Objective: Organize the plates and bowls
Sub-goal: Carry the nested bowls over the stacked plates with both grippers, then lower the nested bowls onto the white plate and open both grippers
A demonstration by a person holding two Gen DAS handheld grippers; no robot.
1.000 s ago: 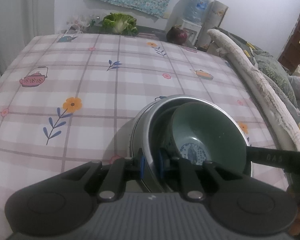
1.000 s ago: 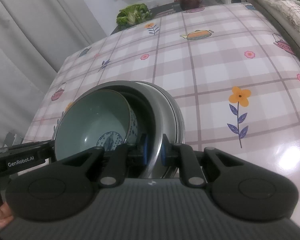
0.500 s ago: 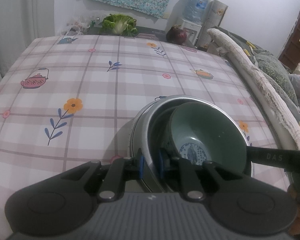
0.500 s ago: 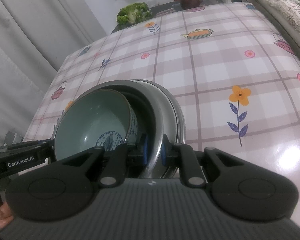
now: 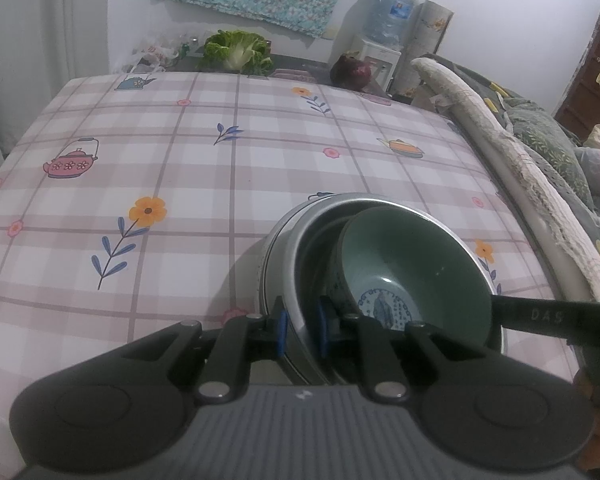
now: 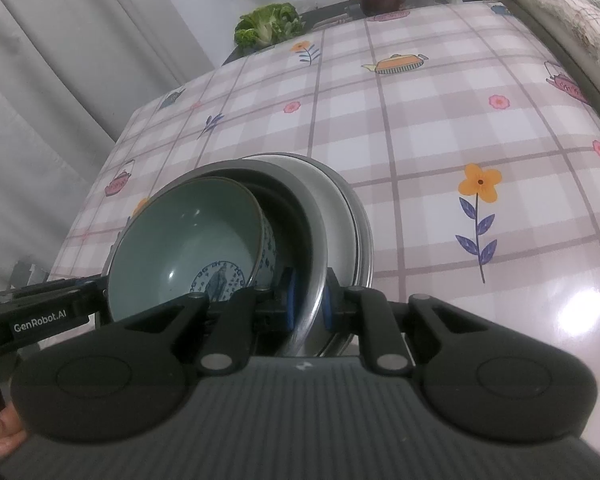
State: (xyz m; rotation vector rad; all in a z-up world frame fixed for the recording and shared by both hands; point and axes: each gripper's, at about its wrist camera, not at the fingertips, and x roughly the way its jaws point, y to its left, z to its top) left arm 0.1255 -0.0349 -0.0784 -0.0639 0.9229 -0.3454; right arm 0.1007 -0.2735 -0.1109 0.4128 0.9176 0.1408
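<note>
Both tongs (image 5: 300,330) (image 6: 308,300) on steel bowl (image 5: 300,248) rim

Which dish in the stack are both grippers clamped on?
The metal bowl, by its rim; the green bowl nested inside it is ungripped.

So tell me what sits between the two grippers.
The green bowl, nested in the metal bowl that the left gripper and right gripper clamp by opposite rims; both wrist views show it.

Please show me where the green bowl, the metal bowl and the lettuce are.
green bowl (image 5: 416,264), left wrist view, inner wall.
metal bowl (image 6: 320,216), right wrist view, rim.
lettuce (image 5: 236,50), left wrist view, leaves.
</note>
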